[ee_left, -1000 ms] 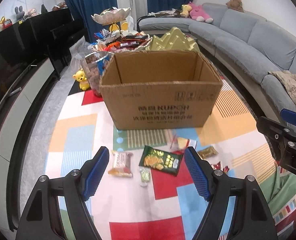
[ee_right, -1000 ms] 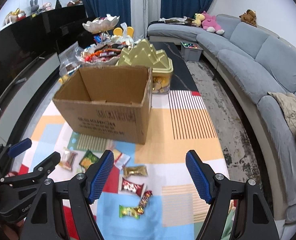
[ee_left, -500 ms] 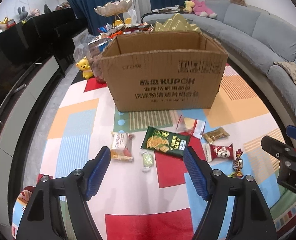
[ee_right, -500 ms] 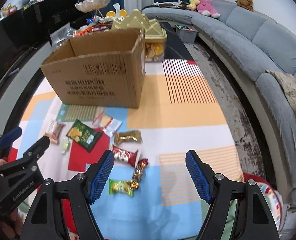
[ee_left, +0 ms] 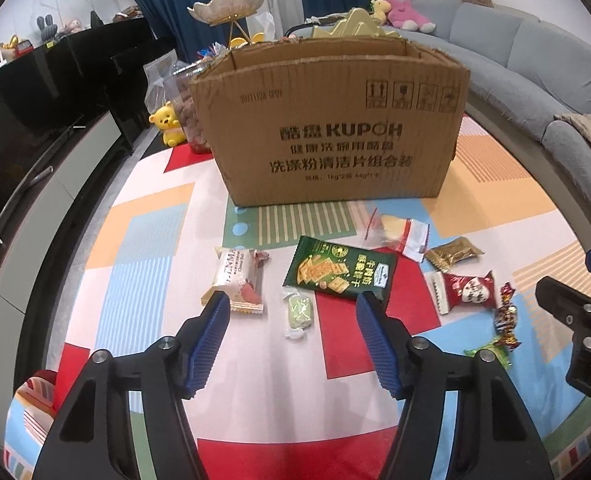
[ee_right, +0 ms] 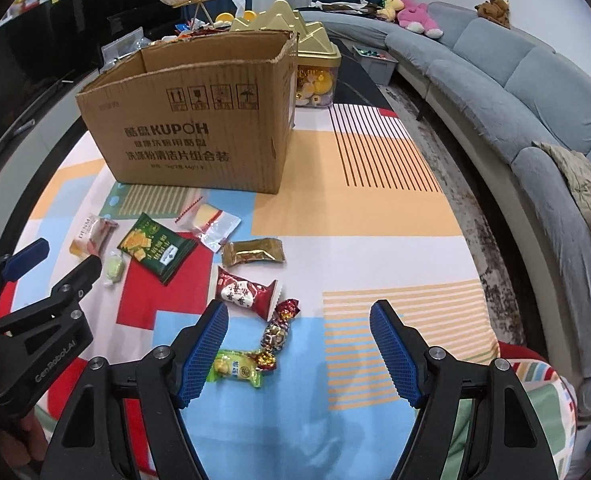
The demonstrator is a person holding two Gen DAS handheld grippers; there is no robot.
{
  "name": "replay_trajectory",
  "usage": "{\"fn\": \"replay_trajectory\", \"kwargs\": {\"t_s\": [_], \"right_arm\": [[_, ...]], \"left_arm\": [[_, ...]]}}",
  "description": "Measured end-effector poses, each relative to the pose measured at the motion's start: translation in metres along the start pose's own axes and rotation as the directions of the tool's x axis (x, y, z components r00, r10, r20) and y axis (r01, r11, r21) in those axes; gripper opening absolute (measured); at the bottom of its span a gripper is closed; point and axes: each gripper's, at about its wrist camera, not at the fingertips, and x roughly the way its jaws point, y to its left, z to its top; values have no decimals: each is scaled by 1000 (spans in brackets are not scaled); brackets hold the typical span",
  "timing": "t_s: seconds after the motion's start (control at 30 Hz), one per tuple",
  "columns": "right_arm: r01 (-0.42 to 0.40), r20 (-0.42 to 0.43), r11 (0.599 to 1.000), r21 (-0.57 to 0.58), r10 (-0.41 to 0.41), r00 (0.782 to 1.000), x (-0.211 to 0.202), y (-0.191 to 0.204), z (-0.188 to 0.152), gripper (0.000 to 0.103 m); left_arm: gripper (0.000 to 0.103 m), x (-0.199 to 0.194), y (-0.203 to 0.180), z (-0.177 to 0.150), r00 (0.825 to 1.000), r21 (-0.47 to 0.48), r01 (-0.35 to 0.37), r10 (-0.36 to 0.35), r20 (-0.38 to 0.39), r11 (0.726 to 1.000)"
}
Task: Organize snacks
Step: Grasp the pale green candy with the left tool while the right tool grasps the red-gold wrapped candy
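Low in frame, the left gripper (ee_left: 291,312) hangs spread over a pale green candy (ee_left: 298,311); the right gripper (ee_right: 299,322), also spread and empty, frames twisted sweets (ee_right: 278,334); other snacks lie mid-frame before the box (ee_left: 331,128).

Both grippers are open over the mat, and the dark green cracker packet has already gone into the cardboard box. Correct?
Not quite. The dark green cracker packet is not in the cardboard box; it lies on the mat in front of it, as the left wrist view shows. Both the left gripper and right gripper are open.
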Motion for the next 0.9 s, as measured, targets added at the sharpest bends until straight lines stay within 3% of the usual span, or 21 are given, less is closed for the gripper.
{"fn": "replay_trajectory", "kwargs": {"t_s": [0.5, 0.9], "right_arm": [[-5, -55, 1000, -16, 4, 998, 30, 9, -13, 59], [-11, -113, 1000, -13, 9, 994, 50, 13, -20, 46]], "left_arm": [[42, 41, -2, -13, 999, 12, -4, 4, -49, 1000], [40, 61, 0, -15, 997, -5, 7, -7, -74, 1000]]}}
